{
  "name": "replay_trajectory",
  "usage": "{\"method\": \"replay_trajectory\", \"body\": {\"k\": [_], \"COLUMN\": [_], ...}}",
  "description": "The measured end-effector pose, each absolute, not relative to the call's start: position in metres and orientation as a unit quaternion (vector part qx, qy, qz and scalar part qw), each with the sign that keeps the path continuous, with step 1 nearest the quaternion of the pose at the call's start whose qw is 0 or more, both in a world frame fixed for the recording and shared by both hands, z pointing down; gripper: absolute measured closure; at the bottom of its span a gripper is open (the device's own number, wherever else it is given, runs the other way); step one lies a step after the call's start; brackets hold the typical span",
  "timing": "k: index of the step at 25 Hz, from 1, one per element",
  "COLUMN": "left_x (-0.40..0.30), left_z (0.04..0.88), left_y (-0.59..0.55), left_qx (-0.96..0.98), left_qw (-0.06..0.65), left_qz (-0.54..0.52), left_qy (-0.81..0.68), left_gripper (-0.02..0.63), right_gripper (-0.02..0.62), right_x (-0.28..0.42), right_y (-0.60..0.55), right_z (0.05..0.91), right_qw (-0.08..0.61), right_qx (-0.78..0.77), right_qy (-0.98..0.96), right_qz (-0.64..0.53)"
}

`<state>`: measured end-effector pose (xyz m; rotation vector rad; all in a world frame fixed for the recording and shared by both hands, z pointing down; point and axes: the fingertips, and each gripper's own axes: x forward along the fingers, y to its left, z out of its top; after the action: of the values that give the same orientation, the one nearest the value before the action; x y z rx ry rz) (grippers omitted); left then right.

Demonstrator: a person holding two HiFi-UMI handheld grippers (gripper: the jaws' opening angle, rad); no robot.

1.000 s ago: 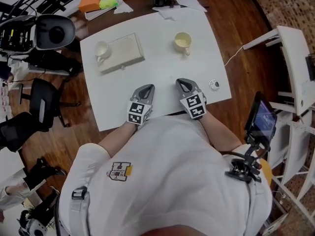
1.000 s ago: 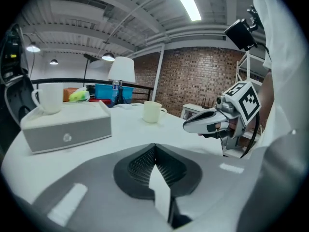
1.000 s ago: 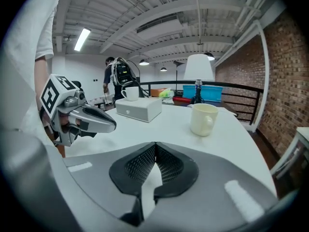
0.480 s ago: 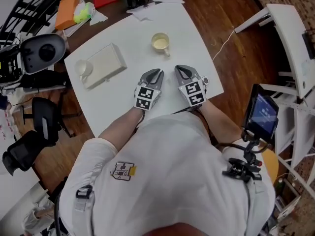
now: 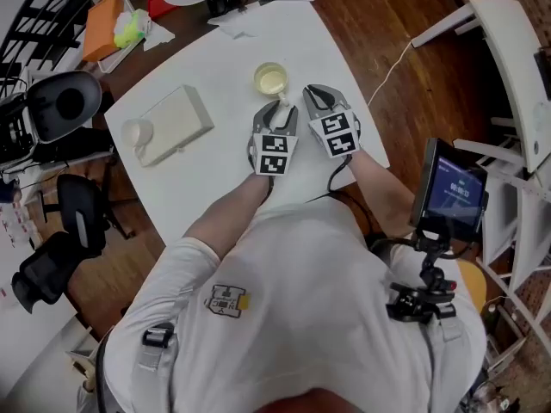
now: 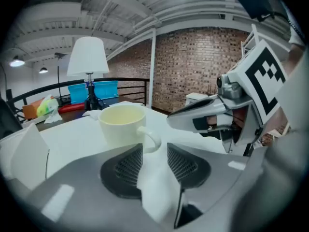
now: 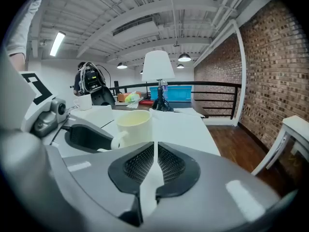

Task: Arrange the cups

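both grippers slid forward to the cup (image 5: pixel 270 79). left gripper (image 6: pixel 153 151) has just sprung its fingers wide, cup handle sitting between their tips, not pinched. right gripper (image 7: pixel 154 153) fingers only just cracked a hair, empty, cup just ahead-left of them. i'd ease the left deeper along the counter (image 5: pixel 198 179), centre the handle, then squeeze.

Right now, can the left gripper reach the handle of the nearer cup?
Probably yes: the jaws of the left gripper have just been opening, nothing is between them yet, and the handle of the cup sits right ahead of the gap, with nothing blocking.
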<state>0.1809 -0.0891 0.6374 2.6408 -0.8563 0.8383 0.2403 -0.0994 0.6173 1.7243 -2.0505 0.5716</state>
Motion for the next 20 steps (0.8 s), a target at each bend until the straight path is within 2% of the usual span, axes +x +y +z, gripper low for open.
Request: {"method": "replay_trajectory", "body": {"k": [4,5,11,16,20], "left_x": [0.186,0.188,0.175,0.151,0.128], "left_z": [0.642,0.643,0.643,0.646,0.646], "left_y": [-0.101,-0.101,-0.097,-0.097,-0.102], "left_qx": [0.892,0.892,0.907,0.925,0.932], "left_qw": [0.127,0.125,0.107,0.054,0.003], "left_qz": [0.296,0.298,0.309,0.334,0.348], "left_qy": [-0.318,-0.317,-0.267,-0.172,-0.099], "left_gripper": [0.457,0.508,0.514,0.523,0.529], "right_gripper": [0.572,0.572,0.572,0.566,0.524], "right_x": [0.246,0.244,0.228,0.209,0.194], "right_y": [-0.127,-0.13,-0.136,-0.138,-0.134], "right_z": [0.624,0.628,0.635,0.635,0.639], "right_qw": [0.221,0.225,0.234,0.27,0.31], "right_qx": [0.601,0.594,0.553,0.461,0.392], "right_qy": [-0.74,-0.743,-0.775,-0.835,-0.863], "right_qz": [0.207,0.208,0.197,0.128,0.073]}}
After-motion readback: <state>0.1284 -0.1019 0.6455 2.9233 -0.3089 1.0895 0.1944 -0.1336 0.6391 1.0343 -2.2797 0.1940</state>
